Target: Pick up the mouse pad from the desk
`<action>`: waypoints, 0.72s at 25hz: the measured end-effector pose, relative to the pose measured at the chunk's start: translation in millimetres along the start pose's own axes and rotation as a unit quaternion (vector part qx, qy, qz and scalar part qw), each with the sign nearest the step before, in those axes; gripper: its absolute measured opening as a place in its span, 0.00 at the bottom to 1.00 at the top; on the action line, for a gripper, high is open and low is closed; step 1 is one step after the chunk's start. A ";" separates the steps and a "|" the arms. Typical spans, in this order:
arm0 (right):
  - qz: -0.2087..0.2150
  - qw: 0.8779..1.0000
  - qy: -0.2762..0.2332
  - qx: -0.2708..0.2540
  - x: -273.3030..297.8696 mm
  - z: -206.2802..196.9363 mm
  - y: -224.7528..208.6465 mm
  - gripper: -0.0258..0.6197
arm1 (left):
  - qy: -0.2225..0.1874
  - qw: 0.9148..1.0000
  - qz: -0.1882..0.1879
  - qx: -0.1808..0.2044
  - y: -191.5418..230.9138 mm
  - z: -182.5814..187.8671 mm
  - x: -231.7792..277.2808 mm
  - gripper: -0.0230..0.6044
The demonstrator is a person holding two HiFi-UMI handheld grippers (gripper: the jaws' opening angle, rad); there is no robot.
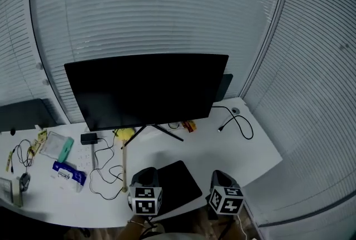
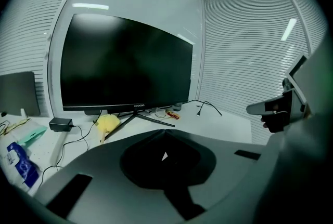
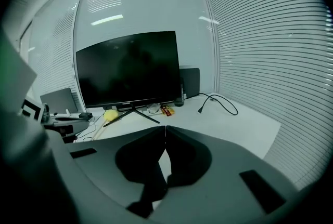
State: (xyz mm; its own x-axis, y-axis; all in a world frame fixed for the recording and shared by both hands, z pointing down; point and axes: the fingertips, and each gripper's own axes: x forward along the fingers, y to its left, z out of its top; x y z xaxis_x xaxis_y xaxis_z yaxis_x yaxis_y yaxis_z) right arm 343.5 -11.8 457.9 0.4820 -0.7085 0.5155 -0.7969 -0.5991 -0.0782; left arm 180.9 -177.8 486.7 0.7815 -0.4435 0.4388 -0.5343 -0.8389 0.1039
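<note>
Though jaws hidden overhead, grippers (image 2: 165,131) (image 3: 166,127) (both) closed.

The only lettering is a small pale brand mark at the middle of the monitor's (image 2: 127,62) lower bezel. It looks like "coocaa", but it is too small to be sure. The blue packet (image 1: 69,173) carries white print too fine to read. The two marker cubes (image 1: 146,200) bear black-and-white square patterns.
</note>
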 end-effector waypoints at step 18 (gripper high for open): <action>0.157 0.982 0.060 -0.090 82.3 19.5 54.1 0.09 | 0.024 0.980 0.171 -0.103 49.5 -22.3 -35.7 0.06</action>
State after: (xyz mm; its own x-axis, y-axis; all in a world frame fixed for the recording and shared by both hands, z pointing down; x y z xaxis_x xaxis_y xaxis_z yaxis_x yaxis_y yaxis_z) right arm 347.1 -109.9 479.4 0.1642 -0.7929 0.5868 -0.9561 -0.2742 -0.1029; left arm 119.4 -196.4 496.0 0.5316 -0.6678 0.5210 -0.8199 -0.5601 0.1185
